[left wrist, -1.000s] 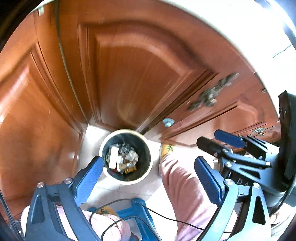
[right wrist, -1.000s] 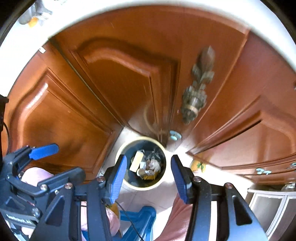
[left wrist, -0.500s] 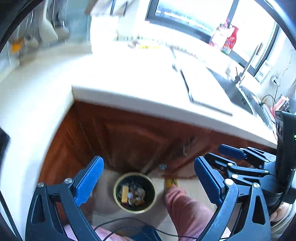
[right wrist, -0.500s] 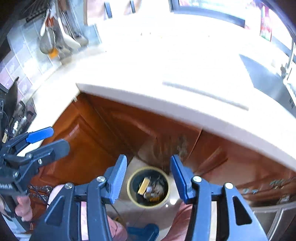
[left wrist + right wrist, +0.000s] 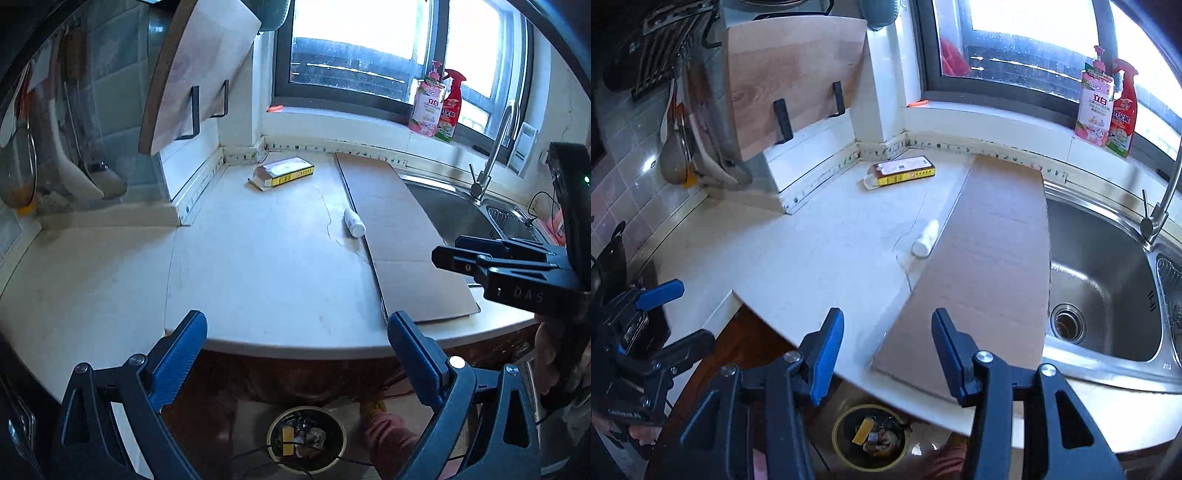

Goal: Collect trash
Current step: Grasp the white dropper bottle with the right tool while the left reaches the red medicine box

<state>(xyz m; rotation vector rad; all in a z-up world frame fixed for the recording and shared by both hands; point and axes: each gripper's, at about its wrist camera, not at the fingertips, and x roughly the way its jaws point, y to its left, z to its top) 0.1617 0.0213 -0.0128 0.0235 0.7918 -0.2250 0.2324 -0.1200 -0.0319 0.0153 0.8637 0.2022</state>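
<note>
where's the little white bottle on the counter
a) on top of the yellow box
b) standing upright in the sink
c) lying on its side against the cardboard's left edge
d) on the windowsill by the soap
c: the white bottle lies on its side on the counter, along the left edge of the flat cardboard, apart from the yellow box.

The pink bottle (image 5: 1095, 107) on the windowsill carries a label with two large Chinese characters, 立白, in red. The red spray bottle (image 5: 1123, 114) just beside it also has Chinese characters on its label, but they are too small to read. On the black body of the right tongs (image 5: 524, 295), seen from the left wrist, pale letters read about "DAS", not fully clear. The yellow box (image 5: 901, 170) on the bench has print on its top and a row of marks along its side, all unreadable.
</note>
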